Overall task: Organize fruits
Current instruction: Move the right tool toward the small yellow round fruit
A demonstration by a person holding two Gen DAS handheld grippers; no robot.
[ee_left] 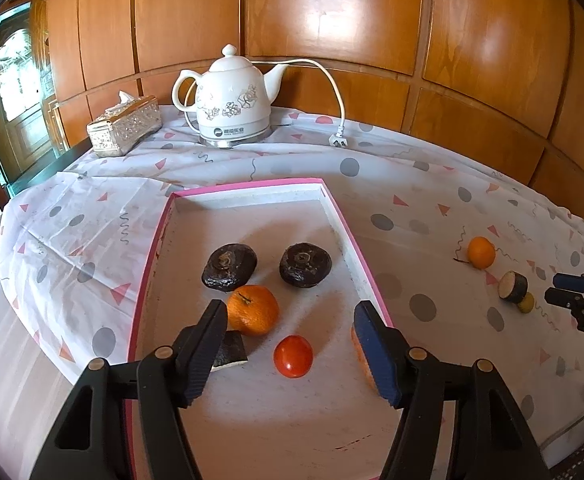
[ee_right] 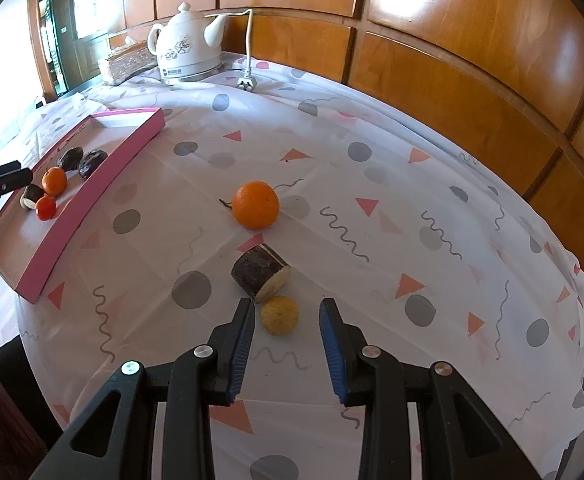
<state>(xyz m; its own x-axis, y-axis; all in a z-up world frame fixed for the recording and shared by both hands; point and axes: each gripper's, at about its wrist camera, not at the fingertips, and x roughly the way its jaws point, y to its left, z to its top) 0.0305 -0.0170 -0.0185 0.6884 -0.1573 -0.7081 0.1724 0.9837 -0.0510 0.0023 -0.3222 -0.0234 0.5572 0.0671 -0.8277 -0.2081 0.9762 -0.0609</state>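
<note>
**Tray half filled, three pieces left on the cloth**

Your left gripper (ee_left: pixel 292 354) hangs over the near end of the pink-rimmed tray (ee_left: pixel 252 184), jaws apart and holding nothing. The small red fruit (ee_left: pixel 293 356) lies on the tray floor between the pads, touching neither, so it looks freshly set down. Just beyond it sit a mandarin (ee_left: pixel 252 309), a dark cut piece (ee_left: pixel 230 350) partly hidden by the left finger, and two dark round fruits (ee_left: pixel 229 267) farther back. They are clustered toward the near half, which leaves the far end free for the rest.

Your right gripper (ee_right: pixel 288 328) points down at the tablecloth (ee_right: pixel 371 208) to the right of the tray, jaws parted and empty. The small yellow fruit (ee_right: pixel 279 315) lies just ahead between the fingertips, untouched. It touches a dark cut log-shaped piece (ee_right: pixel 260 273); an orange (ee_right: pixel 256 205) sits farther off. You seem lined up to take the yellow one first, as the nearest.
</note>
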